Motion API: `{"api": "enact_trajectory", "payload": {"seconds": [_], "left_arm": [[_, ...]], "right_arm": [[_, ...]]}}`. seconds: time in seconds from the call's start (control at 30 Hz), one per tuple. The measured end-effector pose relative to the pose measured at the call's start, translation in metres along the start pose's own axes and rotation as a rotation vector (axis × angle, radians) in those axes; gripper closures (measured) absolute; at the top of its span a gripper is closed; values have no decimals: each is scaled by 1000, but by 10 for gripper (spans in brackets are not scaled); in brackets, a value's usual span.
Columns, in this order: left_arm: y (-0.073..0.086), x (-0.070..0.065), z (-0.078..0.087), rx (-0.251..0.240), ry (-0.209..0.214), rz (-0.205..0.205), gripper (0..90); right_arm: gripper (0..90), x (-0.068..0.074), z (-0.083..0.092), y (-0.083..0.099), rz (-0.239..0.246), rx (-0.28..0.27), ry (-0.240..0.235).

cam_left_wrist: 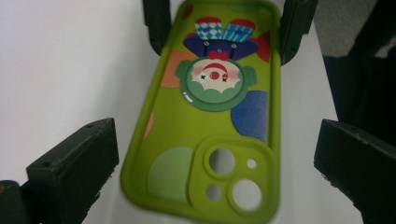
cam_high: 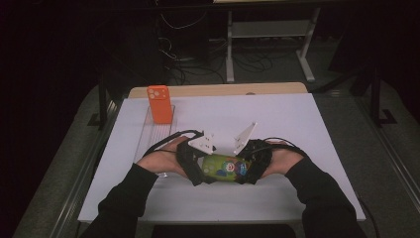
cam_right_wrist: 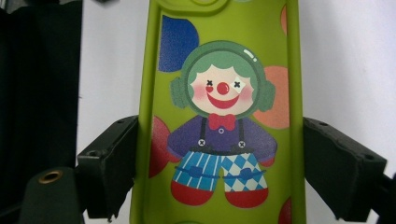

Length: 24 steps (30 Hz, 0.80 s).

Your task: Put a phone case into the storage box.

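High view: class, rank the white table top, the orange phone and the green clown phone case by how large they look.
1. White table top.
2-3. Orange phone and green clown phone case: too alike, and hands cover the case's ends.

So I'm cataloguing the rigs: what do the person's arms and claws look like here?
Both forearms are in dark long sleeves. The left claw and the right claw are black, each topped by a pale three-cornered plate, with a black cable looping off behind. Up close, the jaws are blocky matte black pads with small screw holes.
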State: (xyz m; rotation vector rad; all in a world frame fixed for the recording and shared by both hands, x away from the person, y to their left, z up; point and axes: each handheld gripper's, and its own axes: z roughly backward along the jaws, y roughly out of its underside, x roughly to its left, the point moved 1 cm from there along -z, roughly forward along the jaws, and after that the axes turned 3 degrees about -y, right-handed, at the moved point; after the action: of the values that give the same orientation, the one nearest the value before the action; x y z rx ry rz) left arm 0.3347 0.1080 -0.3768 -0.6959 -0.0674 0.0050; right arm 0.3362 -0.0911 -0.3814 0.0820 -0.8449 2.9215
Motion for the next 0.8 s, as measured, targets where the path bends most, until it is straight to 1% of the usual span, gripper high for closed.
{"api": "enact_trajectory", "payload": {"seconds": [0.03,0.07,0.1,0.23,0.27,0.33,0.47,0.67,0.7,0.73,0.8], "left_arm": [[0,-2,-3,9,9,13,0],[0,-3,-5,16,13,6,0],[0,-4,-7,14,14,11,0],[1,-4,-10,21,26,6,1],[1,-4,-11,22,24,5,29],[2,-4,-12,26,28,5,49],[1,-4,-12,17,40,-5,104],[3,-3,-13,16,64,-9,132],[3,-4,-13,17,66,-1,134],[3,-4,-13,19,66,-8,137],[2,-4,-13,16,69,-8,142]], "right_arm": [[154,1,0,-1,3,-1,-1],[153,3,1,-3,10,-2,-5],[153,4,1,-4,17,-3,-7],[153,7,1,-8,35,-4,-5],[153,8,1,-8,38,-2,-6],[154,8,2,-8,37,1,-7],[153,9,1,-9,42,2,-12],[153,9,-1,-9,41,12,-20],[153,10,-1,-10,42,13,-22],[153,10,-1,-10,42,14,-21],[153,10,-1,-10,41,16,-27]]}}
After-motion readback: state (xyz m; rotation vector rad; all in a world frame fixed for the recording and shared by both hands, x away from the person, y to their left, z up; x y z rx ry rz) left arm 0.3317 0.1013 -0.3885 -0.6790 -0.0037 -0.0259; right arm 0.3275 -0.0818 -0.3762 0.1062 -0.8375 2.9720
